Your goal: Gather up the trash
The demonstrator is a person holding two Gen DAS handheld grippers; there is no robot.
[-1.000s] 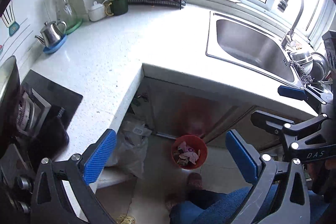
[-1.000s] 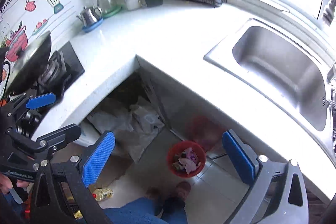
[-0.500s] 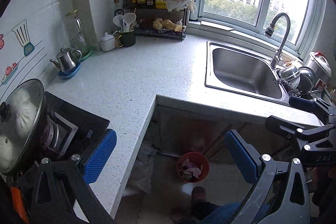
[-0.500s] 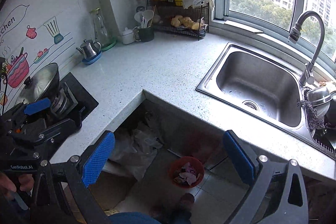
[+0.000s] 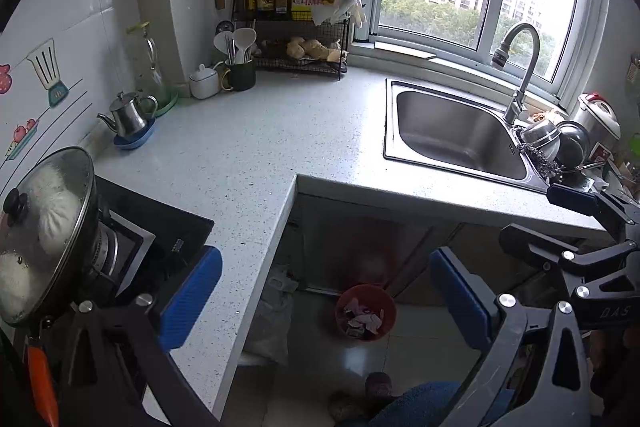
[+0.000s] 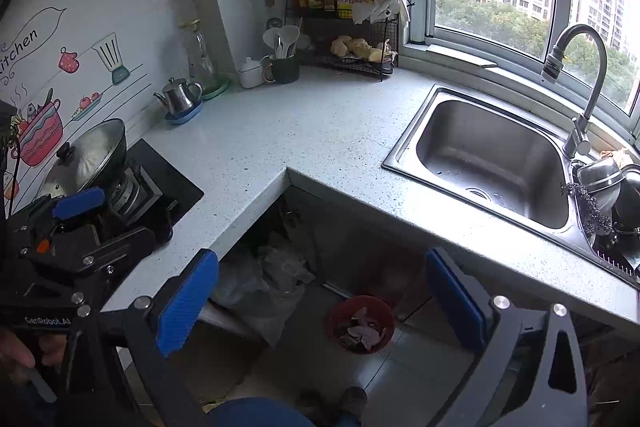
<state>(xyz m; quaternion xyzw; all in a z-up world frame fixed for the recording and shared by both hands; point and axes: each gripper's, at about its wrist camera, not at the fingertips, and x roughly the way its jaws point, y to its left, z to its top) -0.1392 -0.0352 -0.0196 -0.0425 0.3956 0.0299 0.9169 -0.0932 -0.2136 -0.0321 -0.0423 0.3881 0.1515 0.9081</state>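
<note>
Closest to us, the left gripper point(image 5: 324, 299) is wide open with nothing between its blue pads point(image 5: 190, 297). The right gripper point(image 6: 320, 301) is the same – spread wide and empty. Both are held high, above the floor and out from the counter's inside corner.

Down below, on the floor tiles, sits a small red bin point(image 5: 366, 311) with scraps of paper and wrappers point(image 5: 362, 319) already inside. It stands just in front of the cabinets, near the person's feet point(image 5: 376, 387). A pile of plastic bags point(image 6: 268, 279) lies in the open space under the counter, just beside the bin.

Farther off, the pale counter point(image 5: 256, 135) looks bare in the middle – I can see no loose trash on it. A steel sink point(image 5: 452, 131) is on the right, a pot with a lid point(image 5: 44, 223) sits on the stove at the left, and a kettle point(image 5: 128, 115), a cup of spoons point(image 5: 239, 67) and a wire rack point(image 5: 302, 47) line the back wall.

It looks like the collecting may be nearly done, or the next piece must still be found. To do this well, look slowly along the counter, sink edge and floor, then keep the pads wide until they are on both sides of a scrap.
</note>
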